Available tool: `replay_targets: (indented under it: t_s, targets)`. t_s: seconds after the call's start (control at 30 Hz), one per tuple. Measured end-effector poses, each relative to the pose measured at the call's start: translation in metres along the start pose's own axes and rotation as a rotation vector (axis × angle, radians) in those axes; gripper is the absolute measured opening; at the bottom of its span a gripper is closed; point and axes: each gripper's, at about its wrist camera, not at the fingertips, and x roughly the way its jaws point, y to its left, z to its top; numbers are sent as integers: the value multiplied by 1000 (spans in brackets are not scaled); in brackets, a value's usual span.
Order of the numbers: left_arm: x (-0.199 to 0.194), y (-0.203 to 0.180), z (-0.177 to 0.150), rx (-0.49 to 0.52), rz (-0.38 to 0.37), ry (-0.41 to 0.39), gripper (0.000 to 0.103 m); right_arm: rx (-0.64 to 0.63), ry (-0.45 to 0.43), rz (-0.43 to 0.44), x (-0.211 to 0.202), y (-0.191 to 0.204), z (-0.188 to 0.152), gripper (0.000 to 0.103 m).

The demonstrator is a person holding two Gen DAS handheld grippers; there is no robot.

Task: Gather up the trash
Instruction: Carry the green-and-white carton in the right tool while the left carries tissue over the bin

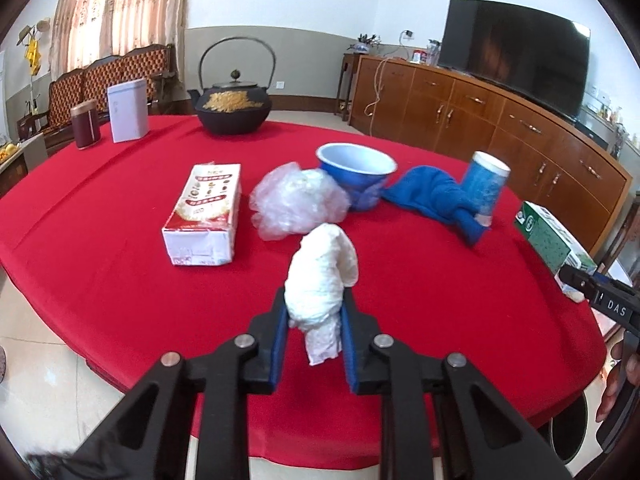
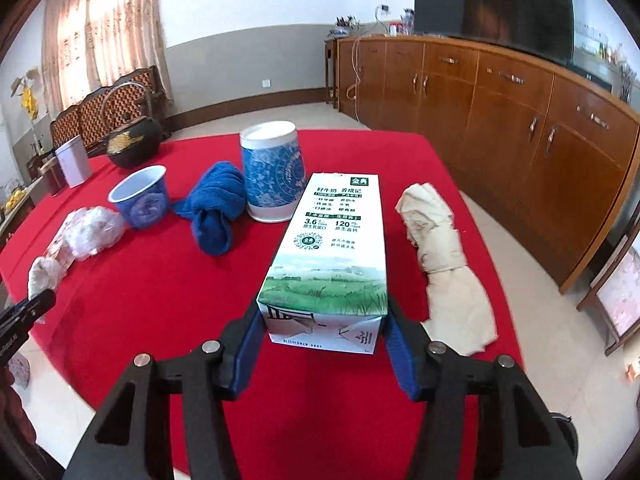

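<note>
On the red worktop (image 1: 100,240), a red-and-white carton (image 1: 204,216) lies at the left, with a crumpled plastic bag (image 1: 296,204) just right of it. Nearer, the left claw (image 1: 314,320) pinches a wad of white tissue (image 1: 320,280) between its blue pads. Farther right stand a blue bowl (image 1: 356,172), a blue cloth (image 1: 436,200) and a paper cup (image 1: 486,180). The right claw (image 2: 324,332) clamps the near end of a green milk carton (image 2: 332,256); a cream rag (image 2: 436,248) lies just right of it.
</note>
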Motion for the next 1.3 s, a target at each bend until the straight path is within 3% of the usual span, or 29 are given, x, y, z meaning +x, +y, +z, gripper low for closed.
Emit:
replay_targets:
  t_s: [0.6,1.3]
  targets:
    - [-36,-56,-20,71,-89,-7,25,-14,-96,21,-81,-20,-36,56]
    - [-58,-168,-44,210,-273,-8,25,89,-98,-156,-158,-119,-101,56]
